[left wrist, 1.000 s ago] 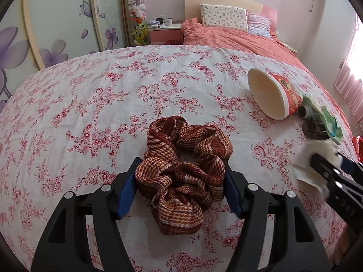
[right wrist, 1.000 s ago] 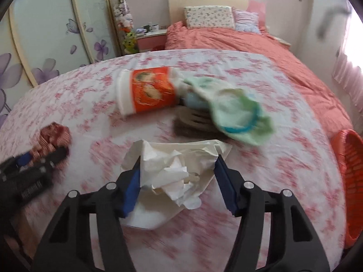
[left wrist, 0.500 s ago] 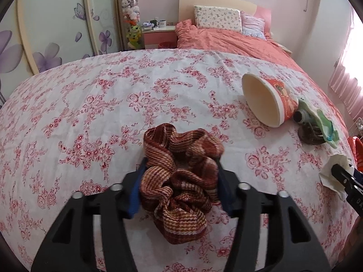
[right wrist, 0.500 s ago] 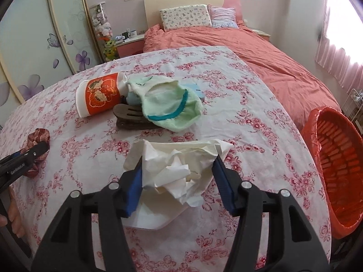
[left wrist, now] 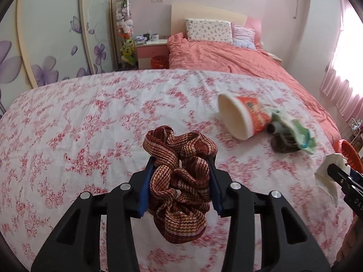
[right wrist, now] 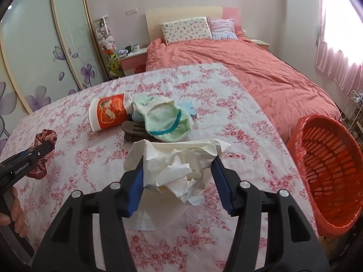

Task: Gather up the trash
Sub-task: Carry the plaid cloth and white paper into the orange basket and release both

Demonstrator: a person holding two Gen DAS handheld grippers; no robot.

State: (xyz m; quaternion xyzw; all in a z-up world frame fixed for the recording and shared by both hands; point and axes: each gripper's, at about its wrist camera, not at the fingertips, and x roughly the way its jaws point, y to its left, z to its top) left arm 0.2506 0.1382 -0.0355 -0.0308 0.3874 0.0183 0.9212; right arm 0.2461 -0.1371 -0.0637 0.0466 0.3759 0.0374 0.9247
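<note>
A brown checked scrunchie point(left wrist: 179, 181) hangs just above the flowered tablecloth point(left wrist: 90, 124), squeezed between the blue pads of my left gripper point(left wrist: 180, 165), whose jaws are closing on it. My right gripper point(right wrist: 179, 165) is shut on a crumpled white tissue point(right wrist: 172, 158) and holds it over the cloth. In the right wrist view the left gripper point(right wrist: 43, 149) and the scrunchie point(right wrist: 45, 136) sit at the far left. The left wrist view has the tissue point(left wrist: 326, 176) at its right edge. A red and white paper cup point(right wrist: 109, 113) lies on its side further back.
A pale green sock point(right wrist: 168, 122) lies over a brown hair clip point(right wrist: 133, 129) beside the cup. An orange basket point(right wrist: 329, 170) lined with a red bag stands off the table's right edge. Behind the table are a bed with a salmon cover point(right wrist: 261, 72) and a wardrobe.
The left jaws have drawn in on the scrunchie and raised it off the cloth. The right gripper has carried the tissue to the right, and the orange basket has come into its view.
</note>
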